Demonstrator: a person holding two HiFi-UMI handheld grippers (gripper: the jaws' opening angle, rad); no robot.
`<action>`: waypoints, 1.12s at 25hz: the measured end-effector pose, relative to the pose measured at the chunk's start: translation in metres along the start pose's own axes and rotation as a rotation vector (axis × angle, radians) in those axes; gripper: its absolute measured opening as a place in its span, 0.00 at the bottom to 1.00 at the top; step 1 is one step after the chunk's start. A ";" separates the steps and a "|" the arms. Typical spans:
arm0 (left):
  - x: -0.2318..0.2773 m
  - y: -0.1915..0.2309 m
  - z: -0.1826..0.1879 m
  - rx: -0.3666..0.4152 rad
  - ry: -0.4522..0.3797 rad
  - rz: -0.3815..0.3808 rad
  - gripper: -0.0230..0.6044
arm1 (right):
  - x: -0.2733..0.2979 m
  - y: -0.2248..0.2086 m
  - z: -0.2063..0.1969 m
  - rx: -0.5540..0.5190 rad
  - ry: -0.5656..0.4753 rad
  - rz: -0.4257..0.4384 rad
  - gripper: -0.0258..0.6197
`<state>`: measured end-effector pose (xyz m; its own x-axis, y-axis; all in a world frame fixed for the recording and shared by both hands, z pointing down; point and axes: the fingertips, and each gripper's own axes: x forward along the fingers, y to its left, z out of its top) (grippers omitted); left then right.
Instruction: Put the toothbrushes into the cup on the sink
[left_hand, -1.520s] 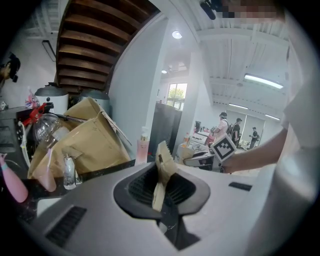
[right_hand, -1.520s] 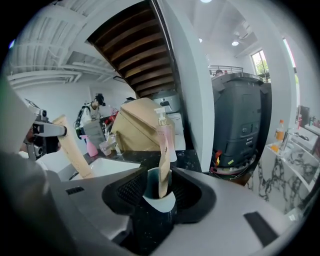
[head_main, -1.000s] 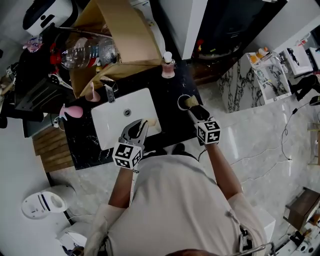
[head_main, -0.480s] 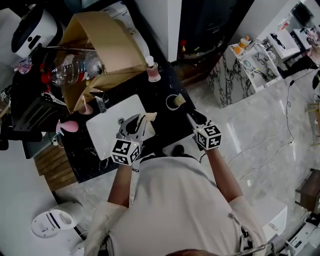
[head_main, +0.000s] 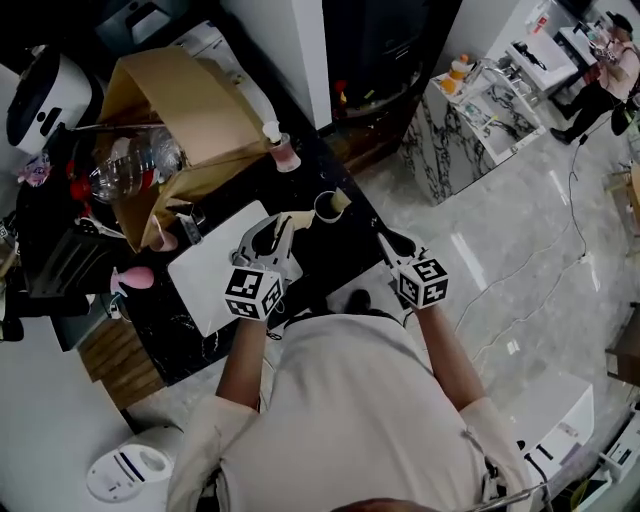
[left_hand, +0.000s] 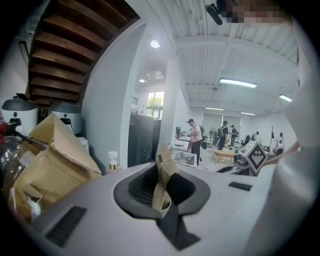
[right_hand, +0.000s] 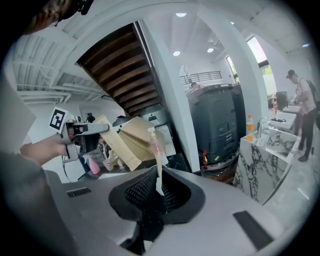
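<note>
On the black counter (head_main: 335, 255) stands the cup (head_main: 327, 206), and a pale toothbrush leans out over its rim. My left gripper (head_main: 277, 226) is shut on a beige-wrapped toothbrush (head_main: 300, 220), whose tip sits just left of the cup. That toothbrush (left_hand: 162, 172) rises upright from the left gripper (left_hand: 161, 202) in the left gripper view. Lower right of the cup and apart from it, my right gripper (head_main: 389, 238) has its jaws closing, with nothing sticking out of them. Its own view shows the right gripper (right_hand: 157, 194) with a thin pale strip in line with the slit.
The white sink basin (head_main: 210, 280) and its faucet (head_main: 190, 226) lie left of the cup. A pink pump bottle (head_main: 285, 152), a brown paper bag (head_main: 180, 110) and a clear plastic bottle (head_main: 125, 170) crowd the back. A marble-patterned stand (head_main: 470, 120) is at the right.
My right gripper has drawn back from the cup and its jaws have come together. My left gripper has carried its toothbrush from over the basin up to the cup.
</note>
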<state>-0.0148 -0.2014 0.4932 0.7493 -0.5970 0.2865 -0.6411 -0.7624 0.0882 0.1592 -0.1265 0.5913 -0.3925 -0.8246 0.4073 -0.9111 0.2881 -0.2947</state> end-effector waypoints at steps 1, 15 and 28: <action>0.004 -0.002 0.001 0.005 0.001 -0.006 0.10 | -0.004 -0.001 -0.001 0.004 -0.005 -0.004 0.12; 0.072 -0.019 -0.023 0.076 0.069 -0.051 0.10 | -0.043 -0.018 -0.008 0.031 -0.033 -0.082 0.12; 0.108 -0.010 -0.079 0.103 0.200 -0.035 0.11 | -0.035 -0.010 -0.017 0.042 -0.010 -0.085 0.12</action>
<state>0.0592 -0.2382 0.5982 0.7161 -0.5165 0.4695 -0.5877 -0.8091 0.0064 0.1796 -0.0921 0.5950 -0.3126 -0.8503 0.4235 -0.9349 0.1965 -0.2955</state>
